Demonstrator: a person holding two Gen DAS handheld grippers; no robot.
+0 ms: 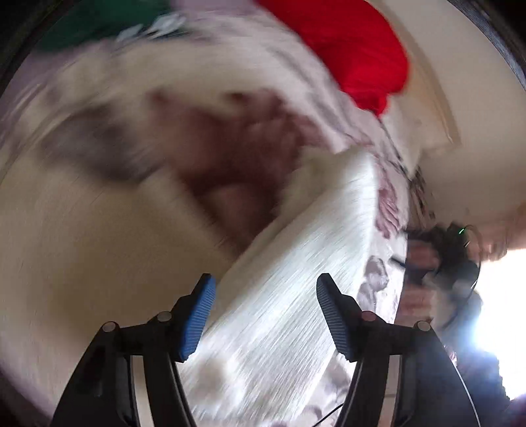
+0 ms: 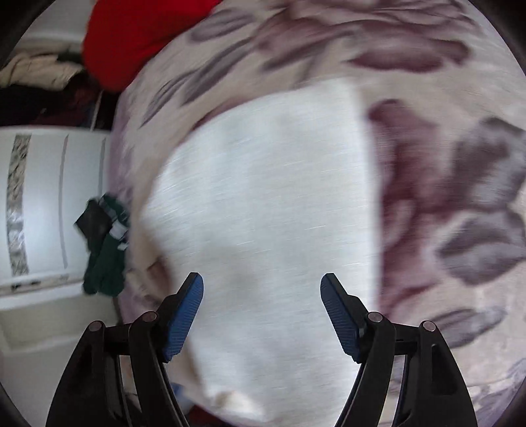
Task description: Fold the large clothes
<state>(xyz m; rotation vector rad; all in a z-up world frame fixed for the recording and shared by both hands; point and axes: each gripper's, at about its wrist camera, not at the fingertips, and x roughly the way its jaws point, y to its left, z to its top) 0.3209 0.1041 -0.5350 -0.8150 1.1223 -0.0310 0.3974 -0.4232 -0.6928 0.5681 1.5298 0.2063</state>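
Observation:
A white ribbed garment (image 2: 263, 203) lies on a floral bedspread (image 2: 453, 203), apparently folded with a straight right edge. My right gripper (image 2: 262, 295) hovers over its near part, open and empty. In the left wrist view the same white garment (image 1: 296, 295) runs diagonally between the blue pads, blurred by motion. My left gripper (image 1: 265, 295) is open, with nothing clamped between its pads.
A red garment (image 2: 138, 36) and a dark green garment (image 2: 107, 262) lie at the bed's left side; both show in the left wrist view as red cloth (image 1: 355, 49) and green cloth (image 1: 98, 19). A white cabinet (image 2: 49, 203) stands left. A person (image 1: 443, 272) is at right.

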